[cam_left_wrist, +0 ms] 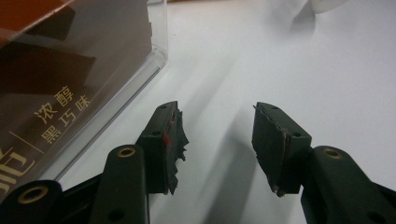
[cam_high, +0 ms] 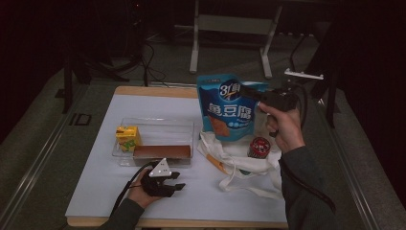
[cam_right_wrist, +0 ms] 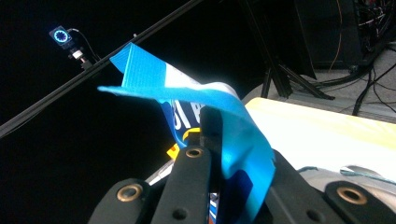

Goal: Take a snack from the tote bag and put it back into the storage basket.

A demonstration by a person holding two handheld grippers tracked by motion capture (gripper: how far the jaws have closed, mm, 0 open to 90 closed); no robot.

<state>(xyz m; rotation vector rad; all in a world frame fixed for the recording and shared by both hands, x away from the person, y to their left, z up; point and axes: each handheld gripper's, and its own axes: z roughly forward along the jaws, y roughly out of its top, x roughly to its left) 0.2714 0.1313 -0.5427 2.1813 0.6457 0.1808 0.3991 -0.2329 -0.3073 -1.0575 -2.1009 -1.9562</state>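
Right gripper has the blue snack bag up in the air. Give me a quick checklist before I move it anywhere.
1. Grip on the blue snack bag: the right gripper is shut on its top edge, ok.
2. Bag clear of the table: cannot tell; its lower edge sits in front of the white cloth bag.
3. Cloth bag mouth open enough to take it: cannot tell; it lies crumpled with a red-topped can on it.
4. Left gripper: open, holding nothing, resting low on the table, ok.
5. Clear plastic bin: apart from the hanging bag, ok.
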